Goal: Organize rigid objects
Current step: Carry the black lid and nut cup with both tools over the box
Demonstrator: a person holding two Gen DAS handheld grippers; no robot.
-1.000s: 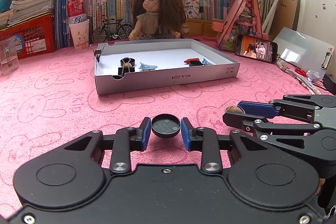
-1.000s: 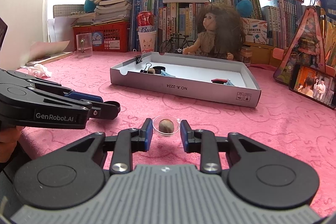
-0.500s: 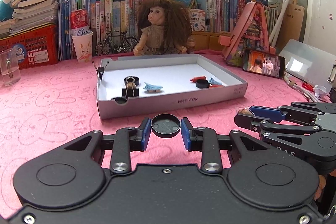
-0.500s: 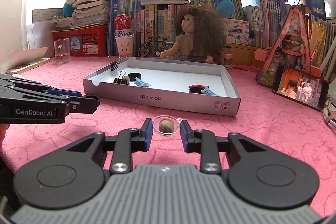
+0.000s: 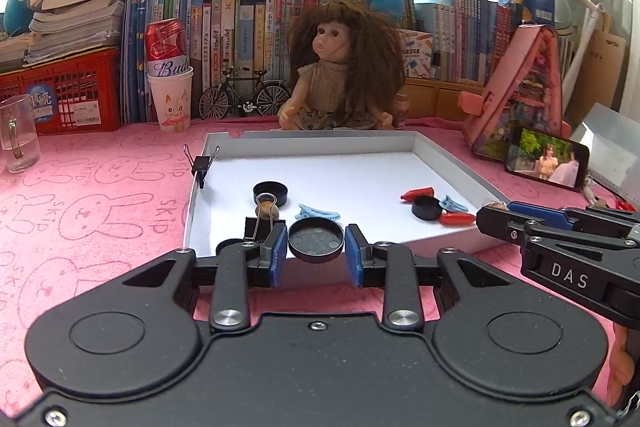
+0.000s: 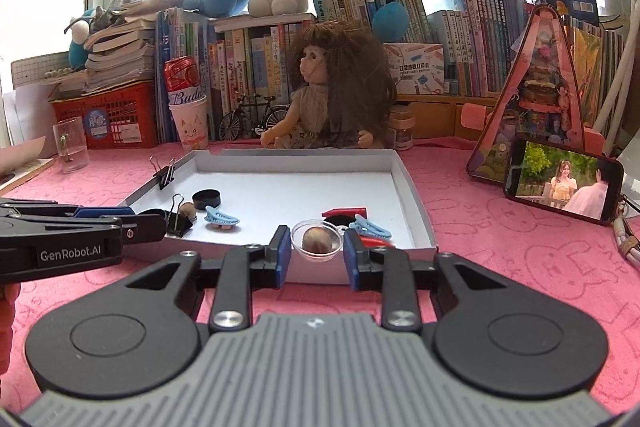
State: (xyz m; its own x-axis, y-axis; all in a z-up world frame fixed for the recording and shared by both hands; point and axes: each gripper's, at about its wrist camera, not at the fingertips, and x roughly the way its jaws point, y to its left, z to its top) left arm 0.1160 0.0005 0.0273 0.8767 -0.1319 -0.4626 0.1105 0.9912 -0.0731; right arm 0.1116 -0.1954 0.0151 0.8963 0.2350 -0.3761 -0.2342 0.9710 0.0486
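My left gripper (image 5: 316, 253) is shut on a black round cap (image 5: 316, 239), held over the near edge of the white box lid (image 5: 436, 155). My right gripper (image 6: 316, 254) is shut on a small clear dish with a brown nut in it (image 6: 316, 239), just above the lid's near wall (image 6: 420, 211). Inside the lid lie black caps (image 5: 271, 191), a binder clip (image 5: 262, 223), blue hair clips (image 5: 316, 213) and red pieces (image 5: 418, 193). Each gripper shows from the side in the other's view, the right one (image 5: 496, 215) and the left one (image 6: 154, 223).
A doll (image 5: 340, 67) sits right behind the lid. Books, a red crate (image 5: 60, 95), a can in a paper cup (image 5: 170, 83) and a toy bicycle (image 5: 244, 97) line the back. A glass mug (image 5: 18, 135) stands left; a phone (image 5: 546, 163) and pink stand are at right.
Both grippers have moved forward and a little up toward the lid, carrying the cap and the dish; they now reach its near edge. The grips have not changed.
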